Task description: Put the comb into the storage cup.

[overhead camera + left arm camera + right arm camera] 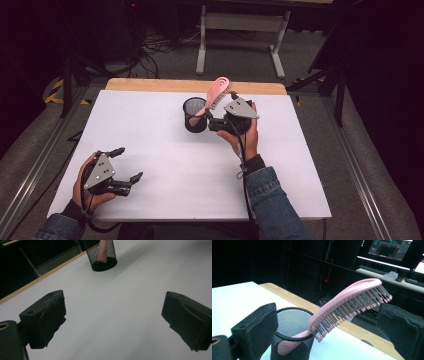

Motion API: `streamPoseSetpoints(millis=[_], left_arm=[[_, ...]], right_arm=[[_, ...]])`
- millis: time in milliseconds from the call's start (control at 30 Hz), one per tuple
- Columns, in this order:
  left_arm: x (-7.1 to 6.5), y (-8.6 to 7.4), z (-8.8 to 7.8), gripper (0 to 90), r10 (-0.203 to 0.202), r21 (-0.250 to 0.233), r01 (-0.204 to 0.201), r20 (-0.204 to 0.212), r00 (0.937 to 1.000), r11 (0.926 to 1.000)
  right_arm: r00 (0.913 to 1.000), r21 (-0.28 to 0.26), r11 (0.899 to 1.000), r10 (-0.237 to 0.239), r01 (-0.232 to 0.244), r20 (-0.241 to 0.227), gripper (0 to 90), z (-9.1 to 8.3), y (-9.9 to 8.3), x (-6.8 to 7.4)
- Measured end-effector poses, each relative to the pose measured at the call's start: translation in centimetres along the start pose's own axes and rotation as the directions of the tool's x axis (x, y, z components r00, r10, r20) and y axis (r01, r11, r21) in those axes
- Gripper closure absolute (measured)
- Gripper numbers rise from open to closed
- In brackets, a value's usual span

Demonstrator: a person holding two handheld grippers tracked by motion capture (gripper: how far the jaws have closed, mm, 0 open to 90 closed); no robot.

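With the pink hairbrush (347,306) already standing handle-down in the black mesh cup (194,115) and leaning on its rim, draw your right gripper (220,116), jaws apart beside the cup, straight back without clipping the bristles, leaving your left gripper (122,164) open, well clear of the cup.

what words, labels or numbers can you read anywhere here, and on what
No readable text anywhere.
Monitor in the background of the right gripper view: shows lit content, too small and blurred to read.
Pink hairbrush, black mesh cup and both claws: no label or marking visible.
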State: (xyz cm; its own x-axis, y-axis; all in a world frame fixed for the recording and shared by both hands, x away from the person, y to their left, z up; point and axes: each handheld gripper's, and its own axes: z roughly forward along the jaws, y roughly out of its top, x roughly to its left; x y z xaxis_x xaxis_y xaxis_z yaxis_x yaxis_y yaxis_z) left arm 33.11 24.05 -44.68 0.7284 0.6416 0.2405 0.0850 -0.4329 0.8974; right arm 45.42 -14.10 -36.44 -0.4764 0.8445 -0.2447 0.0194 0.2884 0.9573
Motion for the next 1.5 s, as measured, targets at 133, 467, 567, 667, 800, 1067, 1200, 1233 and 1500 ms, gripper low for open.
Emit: streamPoseSetpoints(millis=[133,467,567,667,800,1067,1200,1233,1500], left_arm=[[0.0,0.0,0.0,6.3,-0.001,0.001,0.001,0.000,1.0000,1.0000],[0.0,0.1,-0.1,6.3,0.001,-0.001,-0.001,0.001,1.0000,1.0000],[0.0,0.1,0.0,6.3,0.005,0.000,-0.005,0.000,1.0000,1.0000],[0.0,0.1,0.0,6.3,0.007,0.000,-0.007,0.001,1.0000,1.0000],[-0.1,0.1,-0.1,6.3,0.007,0.000,-0.007,0.000,1.0000,1.0000],[0.0,0.1,-0.1,6.3,0.009,-0.002,-0.009,0.000,1.0000,1.0000],[-0.1,0.1,-0.1,6.3,0.010,0.000,-0.010,0.001,1.0000,1.0000],[-0.1,0.1,-0.1,6.3,0.009,-0.002,-0.009,0.001,1.0000,1.0000],[0.0,0.1,-0.1,6.3,0.010,-0.003,-0.010,0.001,0.9999,0.9999]], right_arm=[[0.9999,-0.001,1.000,-0.006,0.006,-0.013,4.5,-0.4,-0.2,0.2],[0.9992,-0.005,1.000,-0.015,0.015,-0.038,4.4,-1.1,-0.3,0.6],[0.9992,-0.015,1.000,-0.007,0.007,-0.041,4.5,-1.5,-0.2,0.6],[0.9990,-0.020,1.000,-0.007,0.006,-0.043,4.5,-1.8,-0.1,0.6],[0.9987,-0.025,1.000,-0.010,0.009,-0.049,4.5,-2.2,0.0,0.7],[0.9976,-0.039,0.999,-0.023,0.020,-0.065,4.6,-3.1,0.2,0.9],[0.9972,-0.046,0.999,-0.032,0.029,-0.068,4.6,-3.4,0.4,1.1],[0.9968,-0.048,0.998,-0.034,0.030,-0.073,4.6,-3.5,0.4,1.2],[0.9944,-0.051,0.998,-0.051,0.046,-0.092,4.6,-4.2,0.4,1.6]])
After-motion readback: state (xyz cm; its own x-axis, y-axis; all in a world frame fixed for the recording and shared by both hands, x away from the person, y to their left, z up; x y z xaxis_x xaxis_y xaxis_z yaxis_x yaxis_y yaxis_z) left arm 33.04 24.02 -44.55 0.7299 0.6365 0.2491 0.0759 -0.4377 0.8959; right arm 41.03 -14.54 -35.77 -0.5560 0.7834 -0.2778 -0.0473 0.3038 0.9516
